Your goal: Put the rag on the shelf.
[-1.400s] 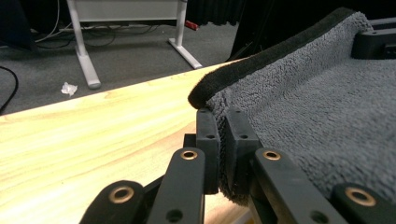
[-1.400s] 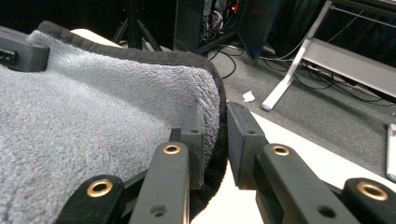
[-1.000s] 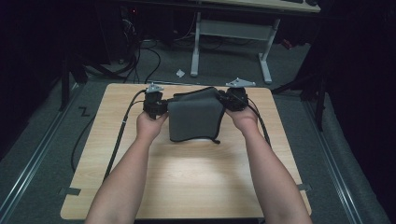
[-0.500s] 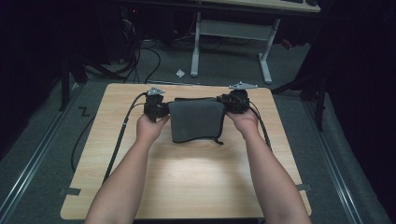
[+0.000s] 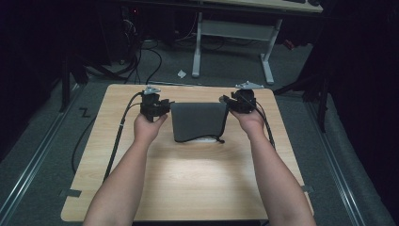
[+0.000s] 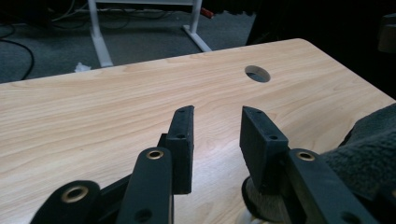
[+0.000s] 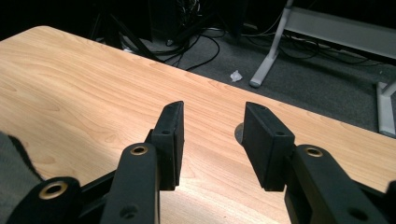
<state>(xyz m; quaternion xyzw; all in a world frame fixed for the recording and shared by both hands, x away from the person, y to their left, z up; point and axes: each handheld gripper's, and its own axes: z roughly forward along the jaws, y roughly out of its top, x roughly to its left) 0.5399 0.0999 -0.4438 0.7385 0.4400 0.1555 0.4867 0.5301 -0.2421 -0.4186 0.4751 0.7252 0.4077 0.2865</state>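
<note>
The grey cloth (image 5: 197,121) lies folded flat near the far middle of the table (image 5: 188,188), a dark cord trailing off its near right corner. It looks soft, light and limp, a fleecy thing that would sag and unfold if lifted by one point; I'd pinch it at the two far corners. The left gripper (image 5: 162,107) sits just beside its left edge, the right gripper (image 5: 227,101) beside its right. Both have just been opening, jaws apart, nothing between them.
</note>
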